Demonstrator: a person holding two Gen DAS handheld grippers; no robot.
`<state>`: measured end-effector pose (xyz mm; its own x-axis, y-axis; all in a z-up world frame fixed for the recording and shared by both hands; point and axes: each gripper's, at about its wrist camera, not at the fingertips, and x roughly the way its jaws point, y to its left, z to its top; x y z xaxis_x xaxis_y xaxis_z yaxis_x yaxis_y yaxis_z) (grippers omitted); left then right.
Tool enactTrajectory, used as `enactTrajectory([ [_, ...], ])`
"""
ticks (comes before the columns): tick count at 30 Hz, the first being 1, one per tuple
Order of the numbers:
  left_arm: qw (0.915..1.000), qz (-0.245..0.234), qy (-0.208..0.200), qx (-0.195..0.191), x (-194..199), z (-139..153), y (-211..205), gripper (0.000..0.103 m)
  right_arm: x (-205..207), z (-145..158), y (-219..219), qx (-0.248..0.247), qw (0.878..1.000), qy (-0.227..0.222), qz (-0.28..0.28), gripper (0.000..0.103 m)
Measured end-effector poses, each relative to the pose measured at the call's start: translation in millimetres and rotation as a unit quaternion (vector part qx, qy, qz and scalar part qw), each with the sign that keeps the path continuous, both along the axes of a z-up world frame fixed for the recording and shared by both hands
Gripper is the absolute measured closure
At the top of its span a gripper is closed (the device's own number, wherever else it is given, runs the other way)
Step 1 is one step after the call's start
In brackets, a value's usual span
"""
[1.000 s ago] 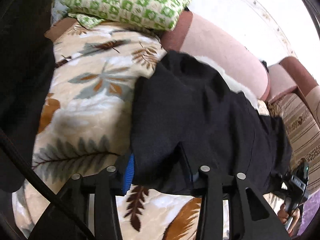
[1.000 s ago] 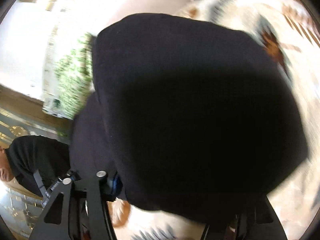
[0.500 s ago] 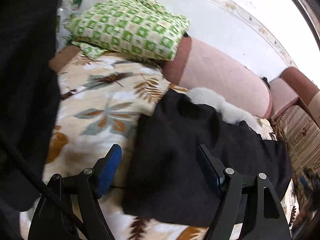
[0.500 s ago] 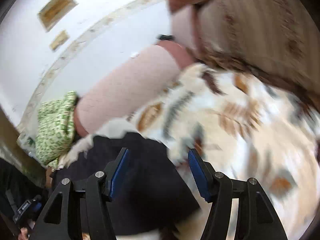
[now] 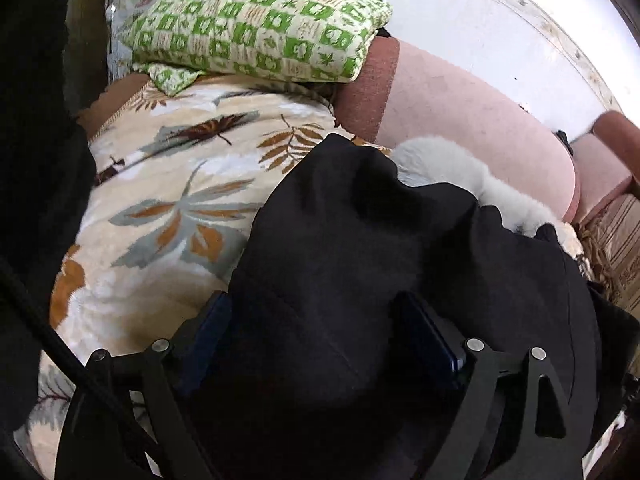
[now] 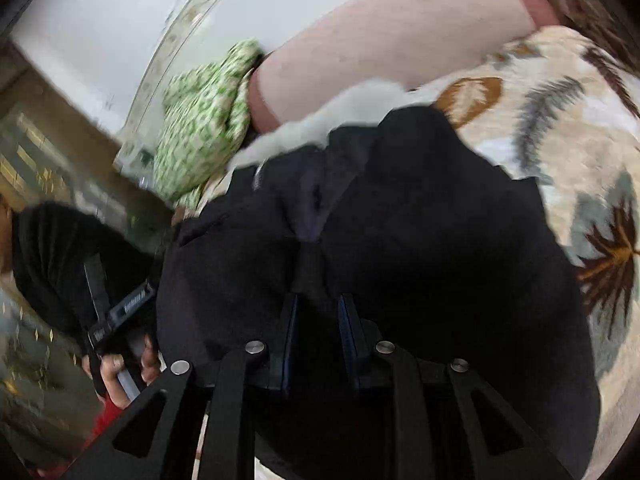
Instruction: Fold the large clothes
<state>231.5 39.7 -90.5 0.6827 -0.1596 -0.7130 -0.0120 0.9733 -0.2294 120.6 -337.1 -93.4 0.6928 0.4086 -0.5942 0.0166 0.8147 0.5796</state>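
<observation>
A large black garment (image 5: 360,248) with a white furry trim (image 5: 452,168) lies folded on a leaf-patterned blanket (image 5: 168,208). My left gripper (image 5: 316,332) is open, its blue-padded fingers (image 5: 432,344) spread wide with the black cloth bunched between and over them. In the right wrist view the same black garment (image 6: 400,240) fills the middle. My right gripper (image 6: 318,312) is nearly closed and pinches a ridge of the black cloth between its pads.
A green-and-white checked cushion (image 5: 260,24) lies at the sofa's far end. A pink bolster backrest (image 5: 460,120) runs along the white wall. A striped sofa seat (image 5: 616,240) is at the right. The person's hand on the left gripper handle (image 6: 120,344) shows at lower left.
Both grippers let go and opened half a second ago. Now the left has pushed down over the garment, still open, and the right has swung back and closed on a fold of it.
</observation>
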Motion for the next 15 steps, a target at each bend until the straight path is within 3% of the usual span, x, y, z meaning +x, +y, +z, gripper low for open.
enactTrajectory([
  [2,1.0000,0.001,0.002,-0.001,2.0,-0.4,-0.1,0.016,-5.8,7.6,-3.5,-0.036,0.999,-0.010,-0.039,0.063],
  [3,1.0000,0.001,0.001,0.001,1.8,-0.1,-0.6,0.016,-12.0,13.5,-3.0,-0.063,0.996,-0.022,-0.057,0.049],
  [4,1.0000,0.002,0.000,0.002,2.0,-0.5,-1.2,0.015,-16.3,17.5,-0.9,-0.078,0.994,-0.029,-0.066,0.028],
  [5,1.0000,0.003,-0.001,0.003,2.3,-1.0,-2.0,0.015,-11.9,22.0,-0.3,-0.113,0.989,-0.038,-0.084,0.019],
  [6,1.0000,0.006,-0.002,0.003,2.3,-1.7,-2.3,0.015,-12.7,28.8,2.3,-0.136,0.985,-0.041,-0.093,0.012],
  [7,0.9999,0.008,-0.004,0.005,1.8,-2.3,-3.2,0.015,-2.4,27.6,3.5,-0.175,0.978,-0.040,-0.110,0.012],
  [8,0.9999,0.009,-0.005,0.007,1.5,-2.5,-3.7,0.015,5.7,26.5,2.6,-0.181,0.977,-0.032,-0.110,0.012],
  [9,0.9998,0.011,-0.008,0.011,0.3,-2.7,-4.9,0.015,13.0,18.6,1.1,-0.166,0.982,-0.013,-0.092,0.015],
  [10,0.9998,0.012,-0.010,0.014,-0.1,-2.4,-5.0,0.015,22.2,6.9,4.4,-0.145,0.987,0.010,-0.065,0.027],
  [11,0.9997,0.014,-0.012,0.017,-0.9,-2.3,-5.5,0.015,25.6,2.6,11.1,-0.154,0.986,0.017,-0.054,0.036],
  [12,0.9996,0.015,-0.013,0.018,-1.6,-2.1,-5.4,0.015,27.5,4.8,16.8,-0.173,0.983,0.017,-0.053,0.061],
  [13,0.9996,0.018,-0.013,0.016,-2.0,-1.7,-4.7,0.015,25.3,12.2,21.8,-0.183,0.982,0.008,-0.055,0.078],
  [15,0.9997,0.020,-0.011,0.011,-1.6,-0.5,-2.6,0.015,13.7,29.2,20.4,-0.193,0.978,-0.020,-0.078,0.086],
])
